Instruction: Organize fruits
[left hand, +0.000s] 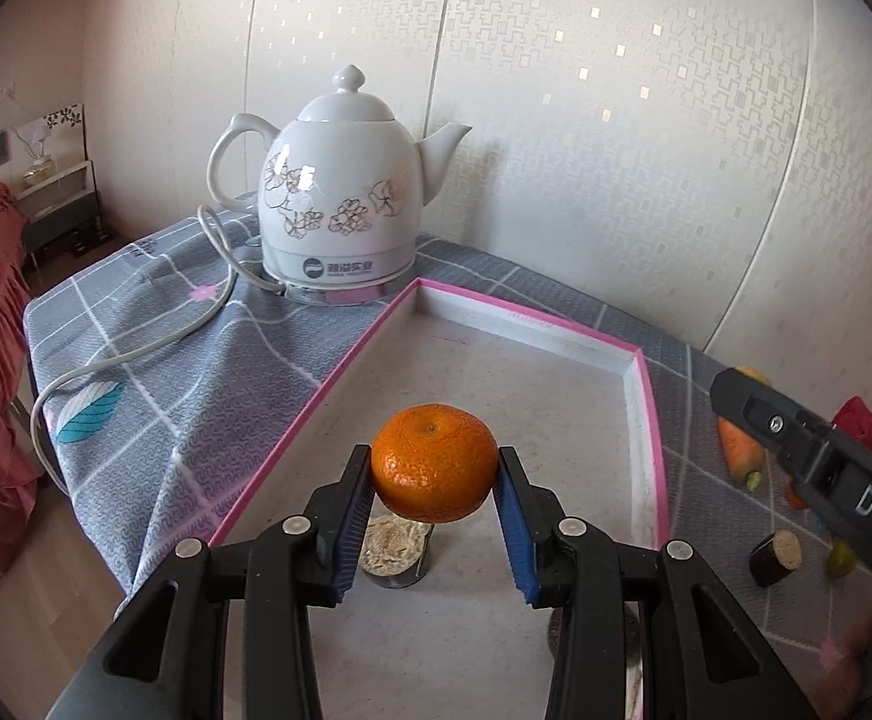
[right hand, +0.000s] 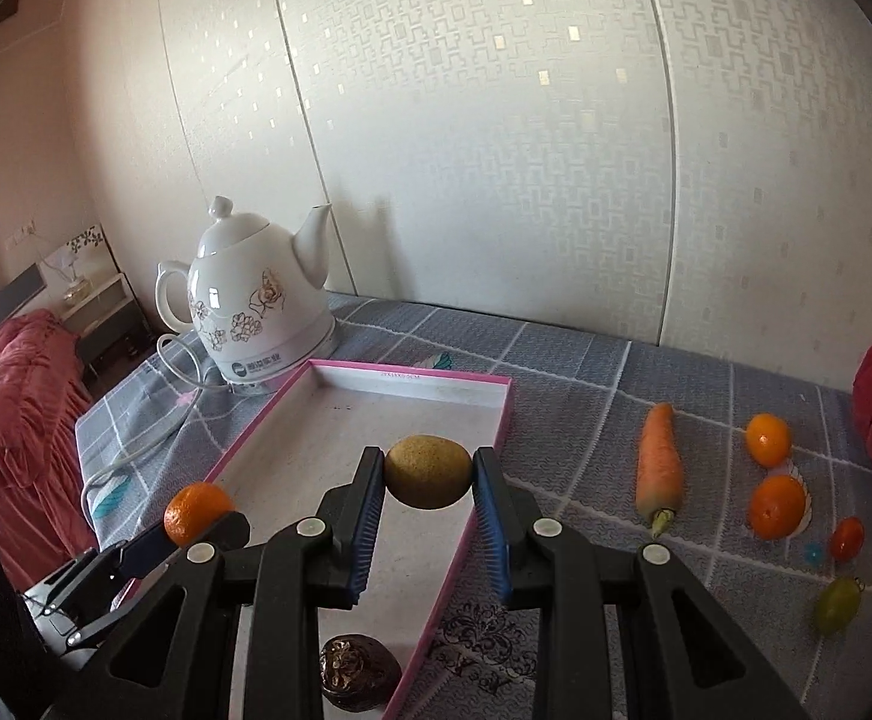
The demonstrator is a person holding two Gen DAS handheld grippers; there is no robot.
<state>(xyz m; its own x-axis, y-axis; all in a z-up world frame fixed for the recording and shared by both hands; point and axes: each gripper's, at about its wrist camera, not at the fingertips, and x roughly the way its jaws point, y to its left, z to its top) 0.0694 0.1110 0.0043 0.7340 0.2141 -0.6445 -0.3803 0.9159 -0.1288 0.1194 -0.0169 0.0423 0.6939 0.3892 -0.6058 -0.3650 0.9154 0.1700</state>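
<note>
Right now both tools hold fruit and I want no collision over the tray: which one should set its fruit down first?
Probably left. The left tool holds its mandarin over bare tray floor. The right tool holds a kiwi near the tray's right wall.

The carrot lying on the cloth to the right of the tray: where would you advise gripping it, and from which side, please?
Grip the carrot across its thick lower half, coming down from above with the fingers either side of its long axis. It lies flat, tapering away toward the wall, with open tablecloth on both flanks.
</note>
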